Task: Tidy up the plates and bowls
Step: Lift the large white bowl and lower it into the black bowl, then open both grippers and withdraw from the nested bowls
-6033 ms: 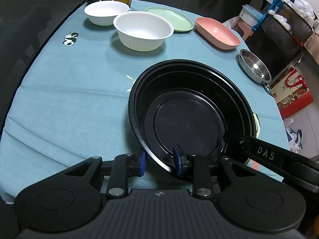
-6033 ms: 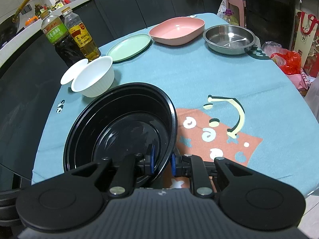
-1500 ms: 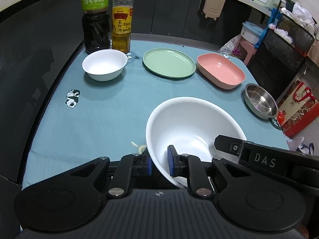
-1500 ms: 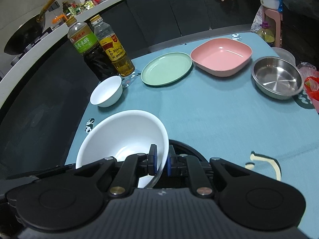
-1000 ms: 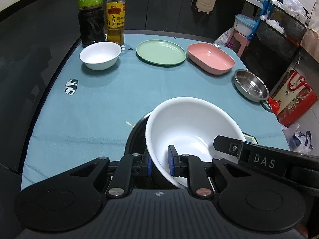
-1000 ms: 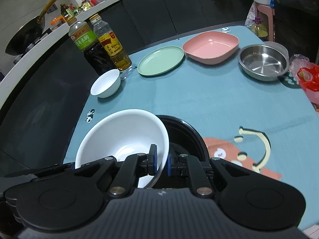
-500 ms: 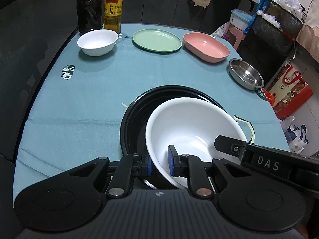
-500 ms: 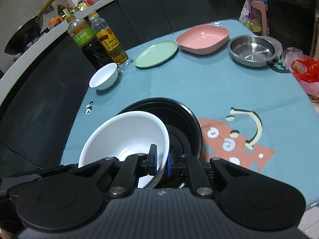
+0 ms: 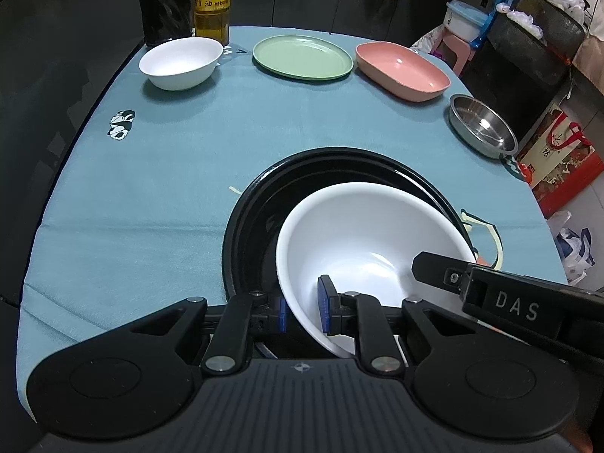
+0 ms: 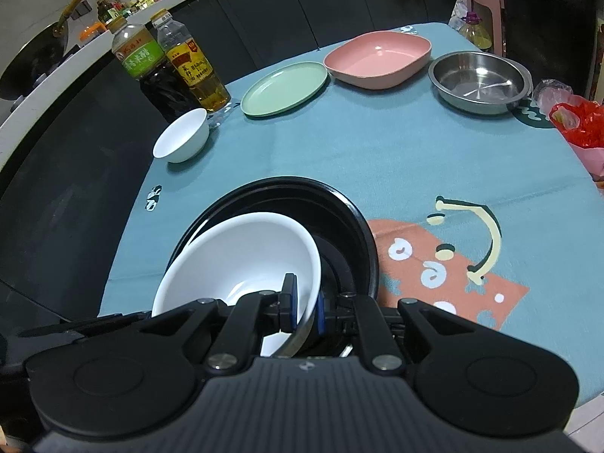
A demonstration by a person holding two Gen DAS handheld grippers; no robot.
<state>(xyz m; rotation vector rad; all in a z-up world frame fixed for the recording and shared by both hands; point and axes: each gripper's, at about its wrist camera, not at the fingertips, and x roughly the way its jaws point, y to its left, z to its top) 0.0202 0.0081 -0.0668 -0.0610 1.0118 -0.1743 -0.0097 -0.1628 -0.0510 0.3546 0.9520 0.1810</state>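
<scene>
Both hand-held grippers (image 9: 302,307) (image 10: 301,304) pinch the empty white bowl's (image 9: 362,234) rim, tilted inside the black bowl (image 9: 256,204).

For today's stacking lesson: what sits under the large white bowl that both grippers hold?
The large white bowl is over the black bowl, whose rim and inner wall show. Its floor is mostly covered, so contact is unclear.

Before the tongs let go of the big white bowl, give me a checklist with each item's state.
1. Left tongs clamped on the big white bowl rim: ok.
2. Right tongs clamped on the opposite rim: ok.
3. Bowl over the black basin: ok.
4. Bowl level: not ok, tilted.
5. Bowl bottom resting on the basin floor: cannot tell.
6. Small white bowl, green plate, pink dish and steel bowl stand apart from the basin: ok.
</scene>
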